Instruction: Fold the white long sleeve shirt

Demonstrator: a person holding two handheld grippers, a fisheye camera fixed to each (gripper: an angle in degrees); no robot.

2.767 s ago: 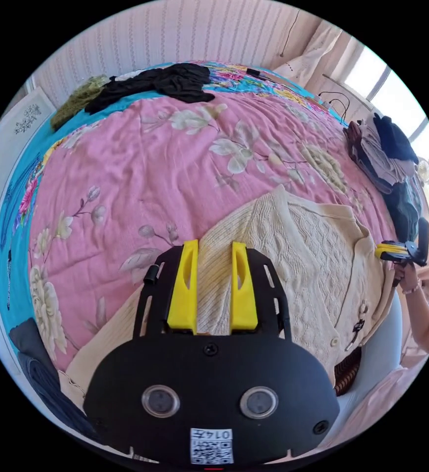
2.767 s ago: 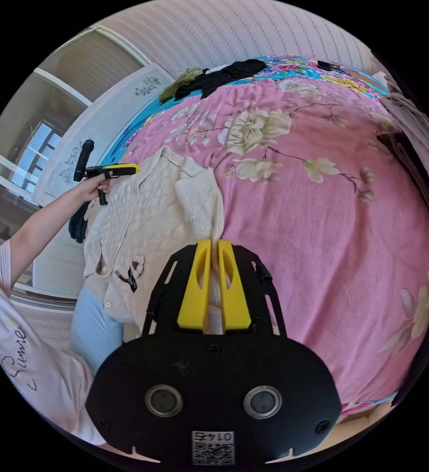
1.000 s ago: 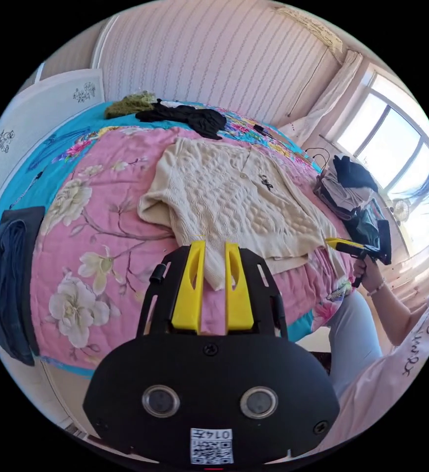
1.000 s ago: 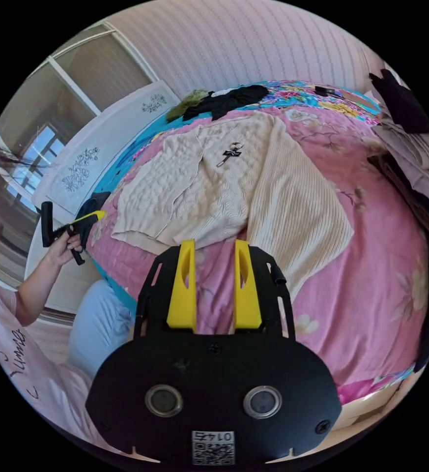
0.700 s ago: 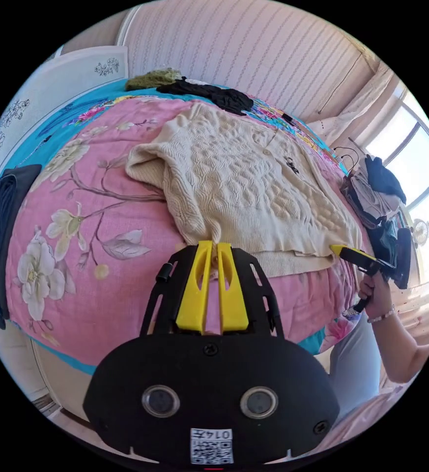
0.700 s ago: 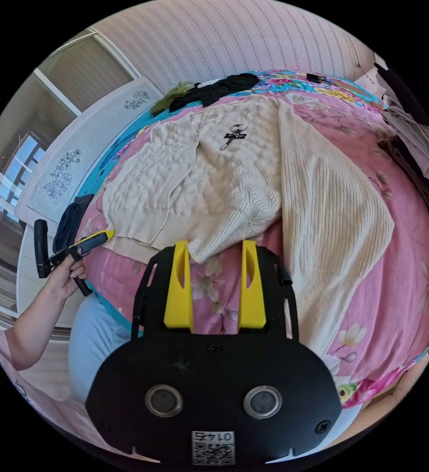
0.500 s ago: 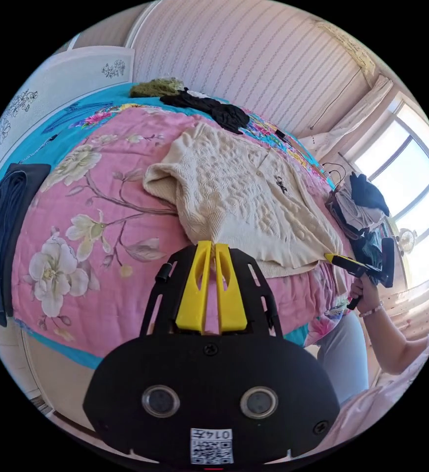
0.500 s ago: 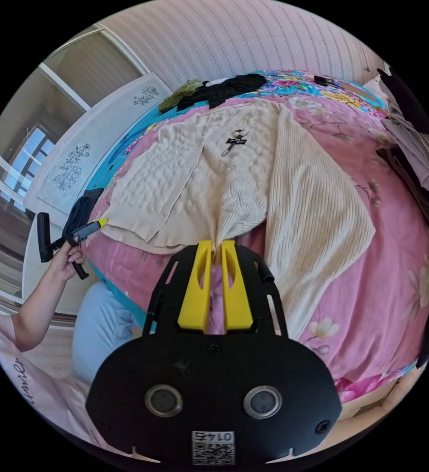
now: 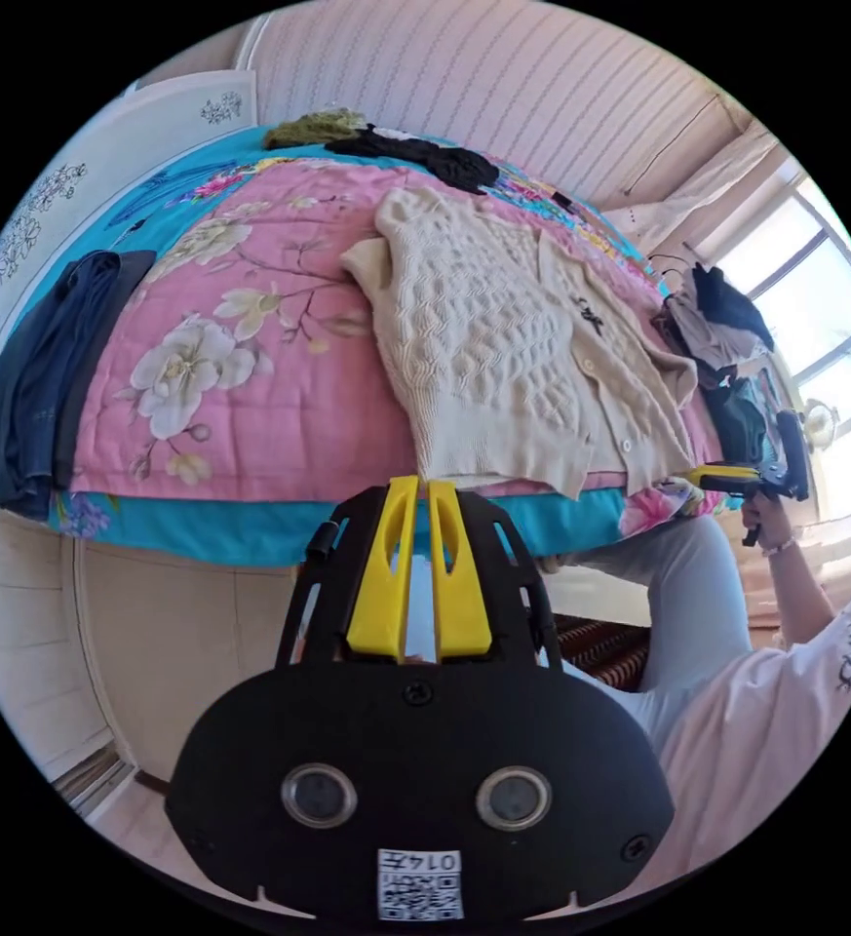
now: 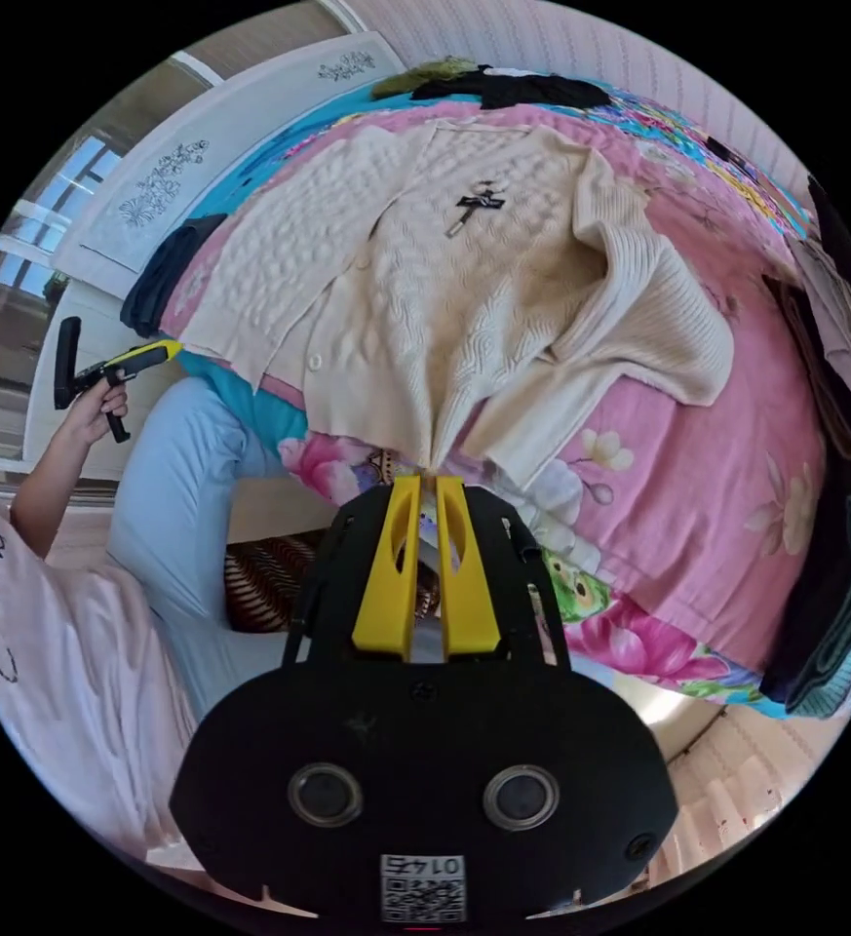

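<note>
A cream knitted long sleeve shirt [image 9: 503, 331] [image 10: 425, 283] lies front up on the pink floral bedspread [image 9: 250, 390], its hem drawn to the bed's near edge. My left gripper [image 9: 422, 483] is shut on one hem corner, and it shows as a yellow tip [image 10: 147, 356] in the right gripper view. My right gripper [image 10: 425, 480] is shut on the other hem corner, and it appears in a hand [image 9: 722, 478] in the left gripper view. One sleeve [image 10: 659, 336] lies bunched and folded beside the body.
A folded dark garment [image 9: 40, 380] lies at the bed's left edge. Black [image 9: 425, 161] and green [image 9: 313, 127] clothes sit at the far side. A clothes pile [image 9: 727, 341] [image 10: 839, 292] stands by the window. The person's leg [image 9: 688, 585] is against the bed.
Both grippers closed on the hem corners and drew the shirt toward the bed's near edge. The spread-out sleeve has bunched up beside the body.
</note>
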